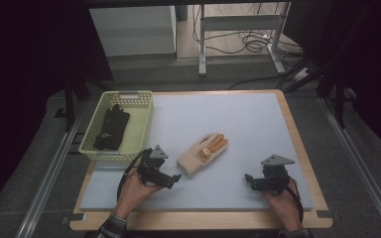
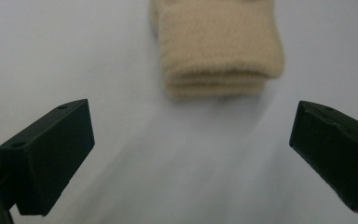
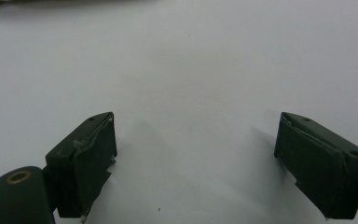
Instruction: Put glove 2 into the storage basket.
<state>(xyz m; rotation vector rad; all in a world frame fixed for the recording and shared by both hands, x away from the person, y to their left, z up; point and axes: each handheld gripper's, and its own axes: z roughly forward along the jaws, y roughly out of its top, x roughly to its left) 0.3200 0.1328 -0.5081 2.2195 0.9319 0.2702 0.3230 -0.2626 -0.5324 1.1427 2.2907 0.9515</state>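
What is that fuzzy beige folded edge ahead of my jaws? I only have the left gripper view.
Observer: It is the cuff of a cream knitted glove with orange fingertips, lying flat on the pale blue foam mat.
Operator: Which way do its fingers point?
Observer: Away from the left gripper, toward the far right of the mat.
Operator: Is there somewhere to put it?
Observer: A pale yellow perforated plastic basket sits at the mat's far left corner, already holding a black glove.
Operator: Where is the other gripper?
Observer: The right gripper is low over the mat near its right front, jaws spread apart with nothing between them.
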